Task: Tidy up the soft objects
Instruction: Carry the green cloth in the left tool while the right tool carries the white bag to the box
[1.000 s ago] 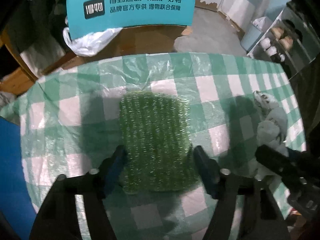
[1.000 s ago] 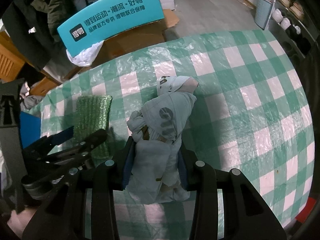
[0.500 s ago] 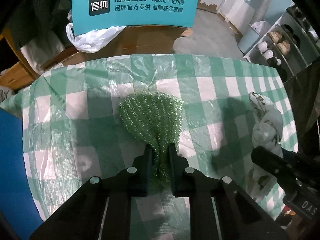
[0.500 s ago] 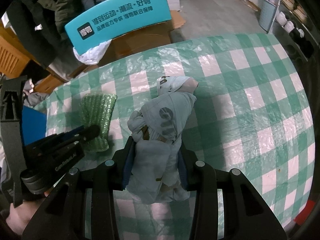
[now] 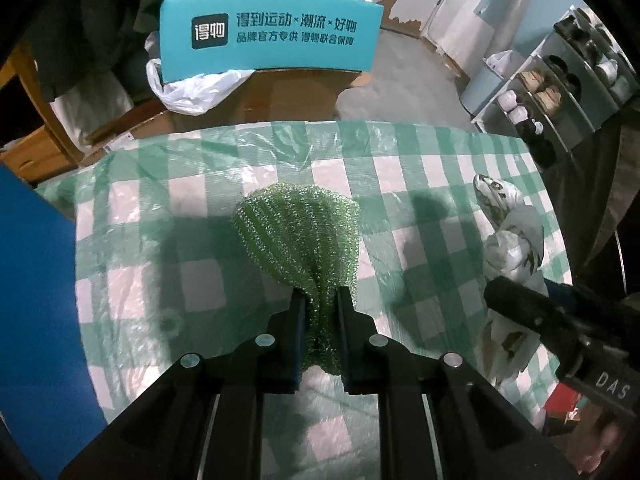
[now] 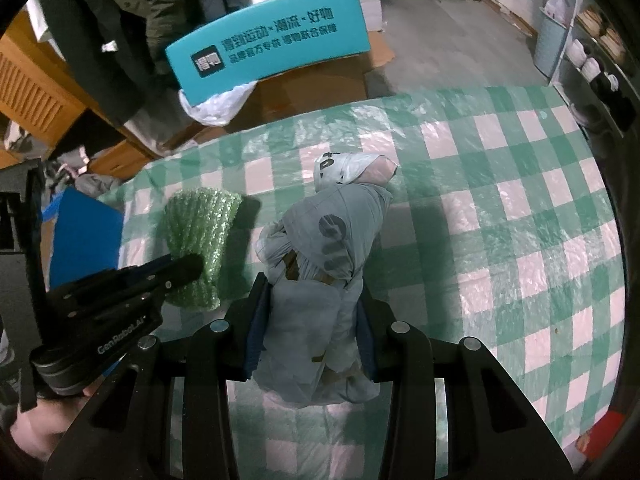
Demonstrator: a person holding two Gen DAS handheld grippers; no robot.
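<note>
A green sparkly mesh cloth (image 5: pixel 300 236) is pinched at its near end between the fingers of my left gripper (image 5: pixel 320 312), which is shut on it; its far end fans out over the green-and-white checked tablecloth (image 5: pixel 420 168). The cloth also shows in the right wrist view (image 6: pixel 200 240). My right gripper (image 6: pixel 312 312) is shut on a pale blue-grey bundled cloth (image 6: pixel 336 236) with dark print, which lies lengthwise on the table. That bundle shows in the left wrist view (image 5: pixel 512 236) at the right.
A teal box with Chinese print (image 5: pixel 268 40) and a white plastic bag (image 5: pixel 192 88) sit on cardboard beyond the table's far edge. A blue panel (image 5: pixel 32 300) stands at the left. A shoe rack (image 5: pixel 568 92) is at the far right.
My left gripper closed on the green mesh cloth, bunching its near end, and lifted back slightly. My right gripper stays shut on the pale bundle, which has barely moved.
</note>
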